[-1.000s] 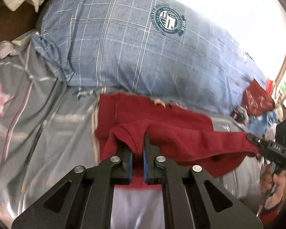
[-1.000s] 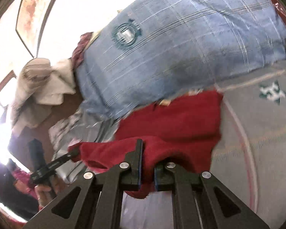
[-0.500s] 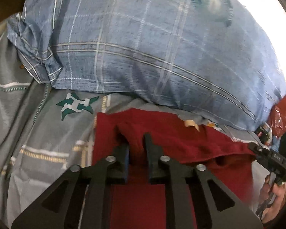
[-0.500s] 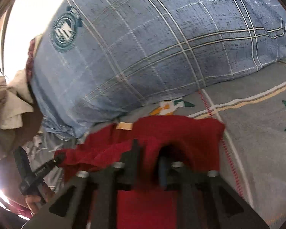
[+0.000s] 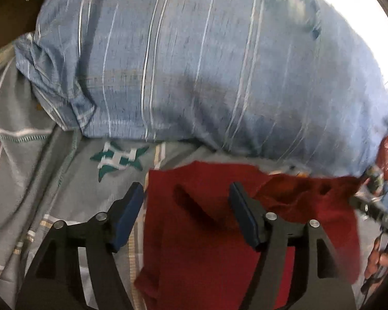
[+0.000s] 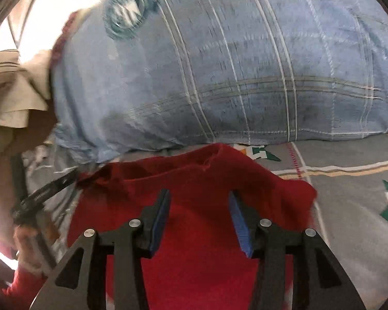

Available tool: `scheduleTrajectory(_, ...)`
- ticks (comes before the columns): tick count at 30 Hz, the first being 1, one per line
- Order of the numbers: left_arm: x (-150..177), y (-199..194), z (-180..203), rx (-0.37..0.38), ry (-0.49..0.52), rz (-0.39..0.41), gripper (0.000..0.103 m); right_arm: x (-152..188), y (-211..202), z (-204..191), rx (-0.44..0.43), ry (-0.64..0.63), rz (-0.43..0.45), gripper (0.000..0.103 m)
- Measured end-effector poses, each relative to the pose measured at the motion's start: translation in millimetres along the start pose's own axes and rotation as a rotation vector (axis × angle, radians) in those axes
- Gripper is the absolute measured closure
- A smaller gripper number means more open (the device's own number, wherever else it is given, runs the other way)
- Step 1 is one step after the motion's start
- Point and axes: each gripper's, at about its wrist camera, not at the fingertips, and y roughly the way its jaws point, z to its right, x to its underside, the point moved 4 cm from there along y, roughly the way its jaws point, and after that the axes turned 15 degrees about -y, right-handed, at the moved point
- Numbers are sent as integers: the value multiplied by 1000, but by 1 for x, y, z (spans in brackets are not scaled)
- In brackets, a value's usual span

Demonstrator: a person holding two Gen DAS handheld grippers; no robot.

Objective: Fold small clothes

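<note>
Both tools have released the red garment (image 5: 207,245); left tool (image 5: 186,214) and right tool (image 6: 199,219) gape beside the pillow (image 6: 232,77).

The small red garment (image 5: 207,253) lies on the grey patterned bedsheet (image 5: 64,193), just in front of a blue plaid pillow (image 5: 194,64). Its far edge is doubled over toward the pillow, rumpled and uneven, with one corner raised.

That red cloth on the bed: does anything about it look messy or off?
Yes. The red garment lies folded on the grey bedsheet, but its far edge by the blue plaid pillow is rumpled and uneven, with one corner sticking up. Both claws are open above it.
</note>
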Motion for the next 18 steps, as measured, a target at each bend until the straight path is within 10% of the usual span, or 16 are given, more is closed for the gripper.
scheduleTrajectory(10, -12, 11, -30, -3, -119, -40, 22, -16, 88, 39, 191, 5, -162, 56)
scheduleTrajectory(18, -22, -14, -52, -28, -197, 19, 20, -22, 42, -27, -10, -54, -72, 49)
